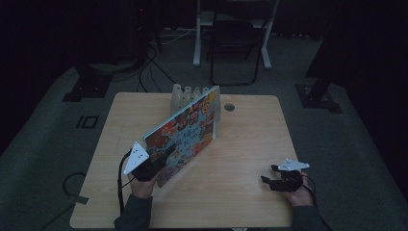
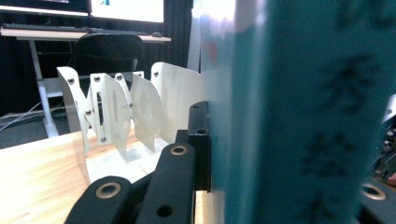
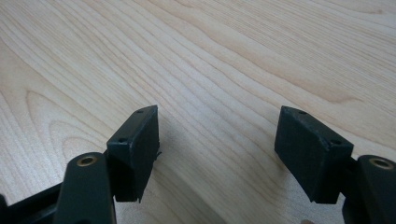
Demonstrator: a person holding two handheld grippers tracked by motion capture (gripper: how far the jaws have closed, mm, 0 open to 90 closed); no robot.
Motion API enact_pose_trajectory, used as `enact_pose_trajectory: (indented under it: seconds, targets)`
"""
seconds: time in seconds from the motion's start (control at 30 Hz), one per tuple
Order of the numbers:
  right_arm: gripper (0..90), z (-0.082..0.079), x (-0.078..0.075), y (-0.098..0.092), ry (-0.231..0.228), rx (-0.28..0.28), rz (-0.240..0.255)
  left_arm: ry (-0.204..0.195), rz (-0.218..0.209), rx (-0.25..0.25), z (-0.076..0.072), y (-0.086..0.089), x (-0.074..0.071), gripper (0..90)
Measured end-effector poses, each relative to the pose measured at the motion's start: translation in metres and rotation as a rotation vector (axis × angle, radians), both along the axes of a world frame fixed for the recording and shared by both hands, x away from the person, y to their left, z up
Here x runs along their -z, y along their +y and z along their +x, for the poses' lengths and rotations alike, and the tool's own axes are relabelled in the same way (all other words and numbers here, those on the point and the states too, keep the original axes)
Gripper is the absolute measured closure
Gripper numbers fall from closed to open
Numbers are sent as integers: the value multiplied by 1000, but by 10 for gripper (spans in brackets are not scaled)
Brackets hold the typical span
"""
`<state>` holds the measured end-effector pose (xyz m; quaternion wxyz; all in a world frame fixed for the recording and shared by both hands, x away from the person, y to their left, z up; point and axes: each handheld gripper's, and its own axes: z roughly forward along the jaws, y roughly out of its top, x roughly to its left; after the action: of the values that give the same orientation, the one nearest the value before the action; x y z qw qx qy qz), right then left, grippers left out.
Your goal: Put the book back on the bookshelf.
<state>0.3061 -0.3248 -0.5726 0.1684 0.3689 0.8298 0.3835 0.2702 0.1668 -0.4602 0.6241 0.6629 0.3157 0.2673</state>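
A thin picture book [image 1: 185,134] with a colourful cover and a teal spine [image 2: 299,112] is held tilted above the wooden table [image 1: 250,139]. Its far end leans by a white slotted rack [image 1: 185,95], whose upright dividers [image 2: 116,107] stand just beyond the book in the left gripper view. My left gripper [image 1: 166,153] is shut on the book's near lower edge, one black pad [image 2: 198,135] pressed flat against the cover. Near the table's right front, my right gripper [image 1: 268,174] rests low, its jaws open [image 3: 217,149] with only bare wood between them.
A round cable hole [image 1: 229,107] sits in the table's far middle. Beyond the table a dark chair [image 1: 233,43] and white desk legs [image 1: 196,48] stand on the floor, with cables [image 1: 149,67] trailing at the left. The room is dim.
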Motion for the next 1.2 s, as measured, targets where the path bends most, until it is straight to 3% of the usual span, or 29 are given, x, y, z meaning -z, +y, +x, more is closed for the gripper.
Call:
enact_pose_trajectory:
  seconds: [0.43, 1.2]
  targets:
    - [301, 0, 0, 0, 0, 0, 0, -9, 24, -31, -1, 1, -2, 812]
    - [301, 0, 0, 0, 0, 0, 0, -10, 23, -93, -5, 8, -2, 812]
